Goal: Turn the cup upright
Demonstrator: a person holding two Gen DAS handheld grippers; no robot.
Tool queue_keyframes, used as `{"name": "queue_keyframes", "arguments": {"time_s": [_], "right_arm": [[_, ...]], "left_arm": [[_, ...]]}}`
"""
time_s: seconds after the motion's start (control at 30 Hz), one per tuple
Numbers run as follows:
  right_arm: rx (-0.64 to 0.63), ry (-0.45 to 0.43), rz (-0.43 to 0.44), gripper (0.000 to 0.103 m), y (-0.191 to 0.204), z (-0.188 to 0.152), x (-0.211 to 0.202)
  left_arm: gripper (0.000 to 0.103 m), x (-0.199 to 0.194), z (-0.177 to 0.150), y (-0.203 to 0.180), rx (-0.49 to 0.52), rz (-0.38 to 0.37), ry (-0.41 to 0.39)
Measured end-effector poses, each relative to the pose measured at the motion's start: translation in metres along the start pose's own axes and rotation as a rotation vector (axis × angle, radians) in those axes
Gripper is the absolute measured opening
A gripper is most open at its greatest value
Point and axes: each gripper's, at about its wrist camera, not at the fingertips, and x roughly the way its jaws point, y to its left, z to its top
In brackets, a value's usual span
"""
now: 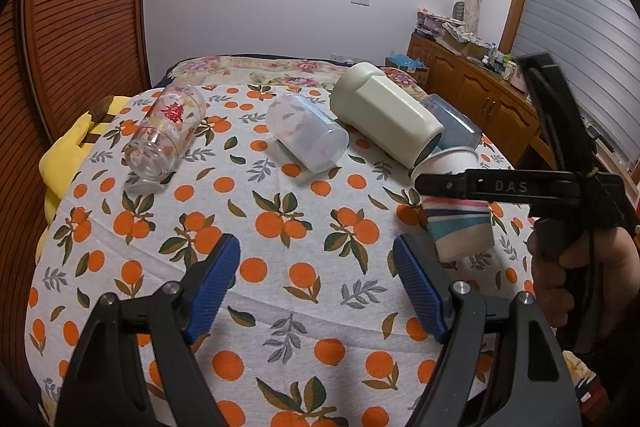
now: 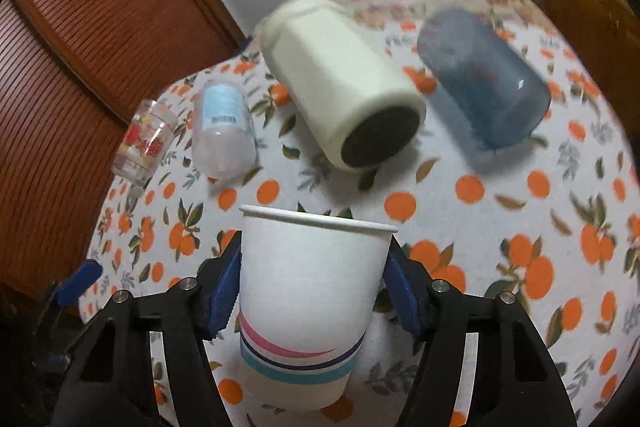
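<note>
Right gripper (image 2: 312,291) clamping paper cup (image 2: 308,299) rim-up, hovering over desk (image 2: 500,211); left gripper (image 1: 316,279) idling, fingers apart. Over-squeezing risking crushed wall, tipping on release.

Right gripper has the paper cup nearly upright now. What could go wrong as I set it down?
1. The right gripper squeezes the thin paper cup; it may dent or pop out on release.
2. The cup looks slightly tilted above the tablecloth, so releasing early could tip it.
3. The cream cup lies on its side just beyond; a bump could roll it.
</note>
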Motion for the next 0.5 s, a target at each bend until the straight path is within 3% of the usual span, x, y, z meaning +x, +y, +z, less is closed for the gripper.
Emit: {"name": "queue_keyframes", "arguments": {"time_s": [0.27,0.5], "right_arm": [[-0.194,-0.188,-0.071,0.067,0.019,-0.013,-0.020],[-0.260,-0.216,-0.081,0.066,0.027,-0.020,-0.023]], "left_arm": [[0.079,0.000,-0.001,0.000,0.000,0.006,0.001],[0.079,-0.001,-0.002,0.003,-0.004,0.009,-0.003]]}}
